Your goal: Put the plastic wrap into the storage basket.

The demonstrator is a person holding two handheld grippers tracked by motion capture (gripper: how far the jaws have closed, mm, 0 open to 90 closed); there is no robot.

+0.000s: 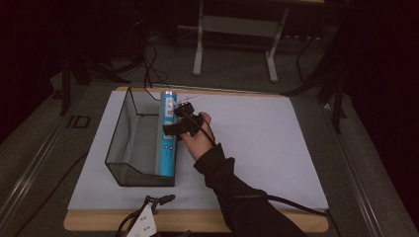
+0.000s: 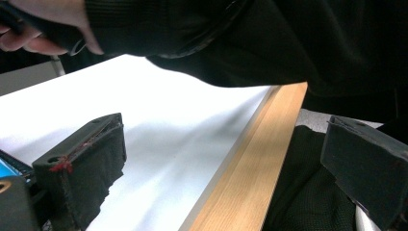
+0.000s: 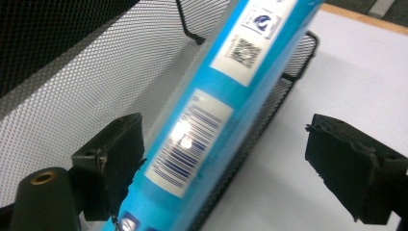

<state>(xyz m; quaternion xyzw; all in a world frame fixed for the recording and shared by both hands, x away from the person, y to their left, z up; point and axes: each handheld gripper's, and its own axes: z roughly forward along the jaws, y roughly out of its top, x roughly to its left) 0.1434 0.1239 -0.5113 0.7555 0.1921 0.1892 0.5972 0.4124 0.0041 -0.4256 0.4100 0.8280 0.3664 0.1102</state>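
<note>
The placing looks done: 1 white sheet (image 1: 257, 148) covers the wooden table (image 1: 197, 222), and on it stands 1 black mesh tray (image 1: 129, 148) with 1 blue tube (image 1: 168, 136) lying inside along its right wall. What seems left is only to draw the hand away. The right gripper (image 1: 179, 118) hovers over the tube, jaws spread wide and clear of it. The left gripper (image 1: 148, 210) rests at the near table edge, jaws apart on nothing.
</note>
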